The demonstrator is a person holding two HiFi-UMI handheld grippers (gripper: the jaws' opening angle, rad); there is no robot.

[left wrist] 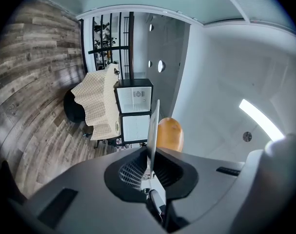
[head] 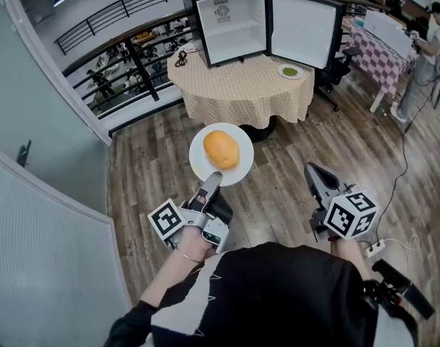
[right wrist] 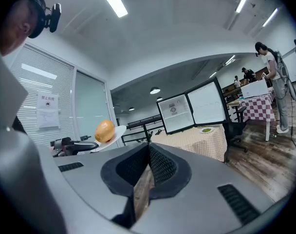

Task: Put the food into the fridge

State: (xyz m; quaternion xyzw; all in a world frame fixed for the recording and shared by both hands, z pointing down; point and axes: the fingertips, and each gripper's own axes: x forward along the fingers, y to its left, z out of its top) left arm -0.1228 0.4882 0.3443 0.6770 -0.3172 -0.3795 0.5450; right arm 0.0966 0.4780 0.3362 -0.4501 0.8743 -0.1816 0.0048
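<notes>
Left tool (head: 214,179): pinching the near rim of the plate (head: 242,168), held over the floor short of the bench's (head: 238,89) near edge.
Food (head: 221,149): orange, rounded, on that plate.
Fridge (head: 234,24): bench's far edge, door open.
Dish (head: 290,71): bench's right edge.
Right tool (head: 312,170): pressed together, holding nothing.

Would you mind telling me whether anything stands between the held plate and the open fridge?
Nothing visible does: the fridge has its door open, and only floor and tablecloth lie between it and the plate that the left gripper holds.
</notes>
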